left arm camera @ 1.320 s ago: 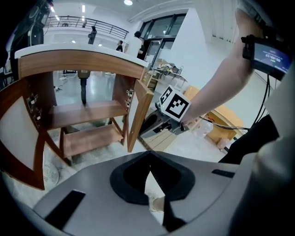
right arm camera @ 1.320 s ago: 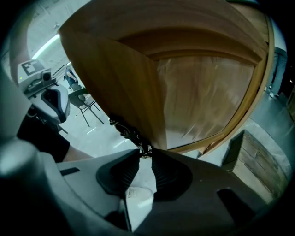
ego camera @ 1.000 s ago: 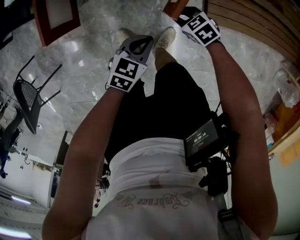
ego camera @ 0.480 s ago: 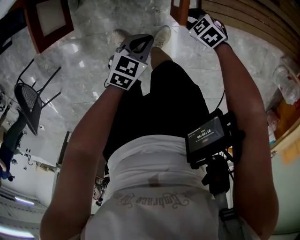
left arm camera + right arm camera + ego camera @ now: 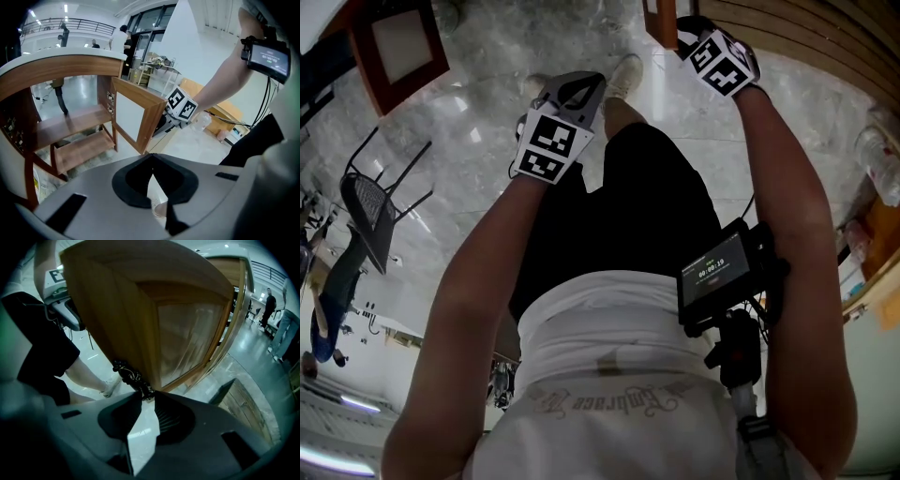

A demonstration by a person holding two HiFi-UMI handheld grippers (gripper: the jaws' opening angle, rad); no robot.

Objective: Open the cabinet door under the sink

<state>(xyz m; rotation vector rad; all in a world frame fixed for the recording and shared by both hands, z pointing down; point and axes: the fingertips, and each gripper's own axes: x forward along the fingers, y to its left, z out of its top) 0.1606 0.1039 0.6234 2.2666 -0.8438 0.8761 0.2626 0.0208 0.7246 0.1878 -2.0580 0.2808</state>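
The right claw [image 5: 146,397] has drifted rightward, clamped on the dark handle [image 5: 132,377] of the cabinet door [image 5: 140,310], which already stands wide open. The left claw [image 5: 152,158] is closed and empty. Little remains, I'd say.

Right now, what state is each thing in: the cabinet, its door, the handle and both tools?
Curved wooden cabinet: open, shelves exposed.
Wooden-framed cabinet door with pale panel: swung open.
Dark ornate metal door handle: gripped at its end.
Right tool: shut on the handle.
Left tool: shut, nothing in it.
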